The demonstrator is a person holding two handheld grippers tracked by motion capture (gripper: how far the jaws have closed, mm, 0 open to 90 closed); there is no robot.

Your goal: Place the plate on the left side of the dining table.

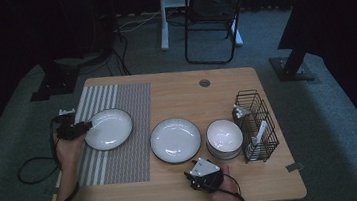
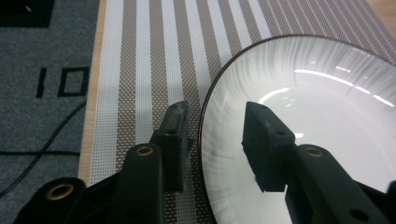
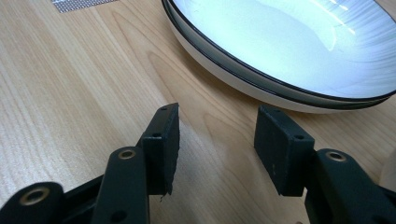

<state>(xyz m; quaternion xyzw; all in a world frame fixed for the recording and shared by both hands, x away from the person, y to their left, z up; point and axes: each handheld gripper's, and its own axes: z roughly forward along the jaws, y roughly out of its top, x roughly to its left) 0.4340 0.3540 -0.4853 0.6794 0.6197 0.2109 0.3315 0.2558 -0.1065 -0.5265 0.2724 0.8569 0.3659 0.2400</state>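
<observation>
Now the white plate (image 1: pixel 108 129) lies flat on the striped placemat (image 1: pixel 122 156), at the mat's far half, so I judge that setting-down as done. My left fingers (image 2: pixel 261 140) straddle the plate's near-left rim, spread apart with neither pad pressing it: released. To the right of the placemat, on the bare counter (image 1: pixel 176 191), a second plate (image 1: pixel 175 140) waits, and my right fingers (image 3: pixel 280 149) hover slack and empty just short of its rim. Beyond it sit stacked bowls (image 1: pixel 224 138) and a wire rack (image 1: pixel 257 125), which look untouched.

Both claws (image 1: pixel 87 125) (image 1: pixel 190 173) agape, low
</observation>
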